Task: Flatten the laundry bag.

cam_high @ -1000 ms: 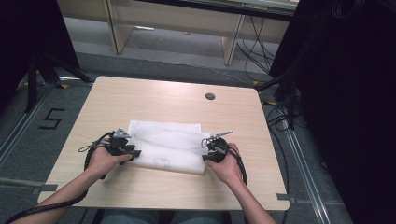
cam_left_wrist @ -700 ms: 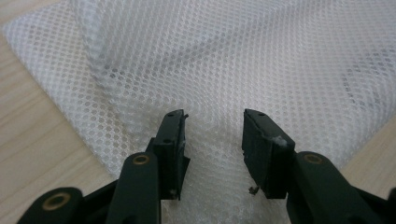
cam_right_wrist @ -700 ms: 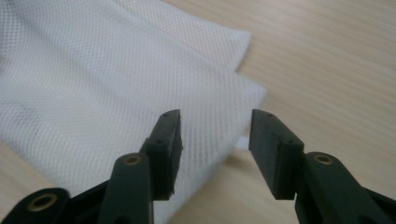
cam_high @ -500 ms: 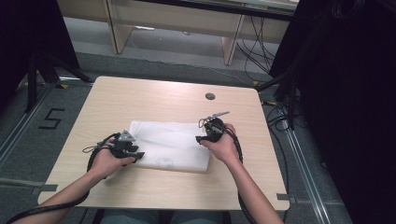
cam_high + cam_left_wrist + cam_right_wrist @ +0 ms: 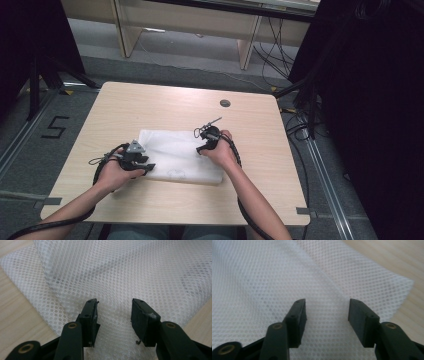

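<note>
Both hands low over the mesh cloth (image 5: 175, 155) — forearms angled inward.

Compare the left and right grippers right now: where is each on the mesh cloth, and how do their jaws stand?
The left gripper sits at the near left edge of the white mesh cloth; the right gripper is farther up, over its right half. The left carries a grey three-cornered plate on top; the right shows a thin rod sticking up. Both have jaws apart with mesh lying between them, unpinched, and both have just been changing their opening.
</note>
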`<state>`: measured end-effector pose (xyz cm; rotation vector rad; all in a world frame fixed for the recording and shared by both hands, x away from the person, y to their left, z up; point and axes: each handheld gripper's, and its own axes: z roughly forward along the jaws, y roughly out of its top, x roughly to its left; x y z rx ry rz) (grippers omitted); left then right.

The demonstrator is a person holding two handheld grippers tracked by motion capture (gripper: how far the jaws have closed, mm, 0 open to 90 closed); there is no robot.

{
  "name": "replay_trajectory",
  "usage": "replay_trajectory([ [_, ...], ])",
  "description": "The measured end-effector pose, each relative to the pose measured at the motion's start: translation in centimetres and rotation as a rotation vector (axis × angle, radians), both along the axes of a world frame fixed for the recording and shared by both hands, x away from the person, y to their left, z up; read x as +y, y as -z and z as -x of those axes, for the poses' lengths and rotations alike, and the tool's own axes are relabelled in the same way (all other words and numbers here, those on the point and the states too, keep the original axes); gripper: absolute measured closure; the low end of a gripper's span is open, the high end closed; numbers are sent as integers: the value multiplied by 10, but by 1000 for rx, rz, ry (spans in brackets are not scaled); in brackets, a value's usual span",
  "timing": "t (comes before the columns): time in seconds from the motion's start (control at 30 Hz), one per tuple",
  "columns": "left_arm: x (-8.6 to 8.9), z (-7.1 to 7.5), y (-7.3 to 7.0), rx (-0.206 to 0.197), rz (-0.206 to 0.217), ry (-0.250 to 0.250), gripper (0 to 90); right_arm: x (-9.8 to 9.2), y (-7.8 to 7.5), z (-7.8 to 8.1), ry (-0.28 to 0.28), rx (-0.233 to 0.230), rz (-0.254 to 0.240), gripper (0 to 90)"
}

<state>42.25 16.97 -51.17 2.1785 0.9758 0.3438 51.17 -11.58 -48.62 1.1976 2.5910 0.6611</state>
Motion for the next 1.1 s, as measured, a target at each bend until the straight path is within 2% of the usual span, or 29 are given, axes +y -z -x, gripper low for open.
replay_trajectory([
  [0.07, -1, 0, 0, -7, -6, 4, 556, 3, 0, 1, -52, 6, 20, 598],
  [0.13, -2, -1, 0, -11, -9, 3, 555, 4, -2, 2, -71, 43, 23, 707],
  [0.2, -4, -1, 0, -4, -10, 6, 554, 6, -3, 2, -118, 41, 41, 807],
  [0.3, -5, -1, 0, -13, -18, 11, 553, 8, -3, 2, -110, 68, 43, 827],
  [0.33, -5, -1, 0, -13, -14, 9, 553, 7, -3, 1, -114, 55, 47, 839],
  [0.37, -5, -1, 0, -13, -10, 8, 553, 8, -3, 1, -109, 62, 41, 874],
  [0.43, -4, -1, 0, -14, -11, 2, 551, 8, -4, 3, -81, 83, 39, 876],
  [0.53, -5, -1, 0, -14, -10, 8, 551, 8, -3, 2, -88, 76, 30, 879],
  [0.6, -4, -1, 0, -14, -9, 9, 552, 9, -5, 1, -74, 83, 35, 843],
  [0.63, -4, -1, 0, -14, -9, 10, 551, 9, -8, 1, -50, 94, 32, 806],
  [0.67, -4, -1, 0, -15, -10, 10, 552, 8, -10, -1, -44, 74, 4, 707],
  [0.73, -4, -1, 0, -15, -11, 11, 552, 5, -13, -7, -36, 18, -26, 612],
  [0.77, -4, -1, 0, -15, -11, 11, 552, 2, -15, -10, -26, -9, -25, 575],
  [0.83, -4, -1, 0, -15, -12, 11, 552, -3, -13, -14, 5, -27, -10, 489],
  [0.9, -4, -1, 0, -16, -11, 10, 552, -5, -11, -16, 13, -28, -18, 465],
  [0.97, -4, -1, 0, -16, -10, 10, 552, -9, -6, -17, 39, -9, -18, 443],
  [1.0, -4, 0, 1, -15, -9, 9, 551, -11, -3, -19, 27, -6, -9, 441],
  [1.07, -5, 0, 1, -12, -6, 6, 552, -12, 3, -19, 25, -2, 2, 448],
  [1.1, -5, 0, 1, -11, -4, 5, 552, -12, 3, -18, 35, 4, -10, 478],
])
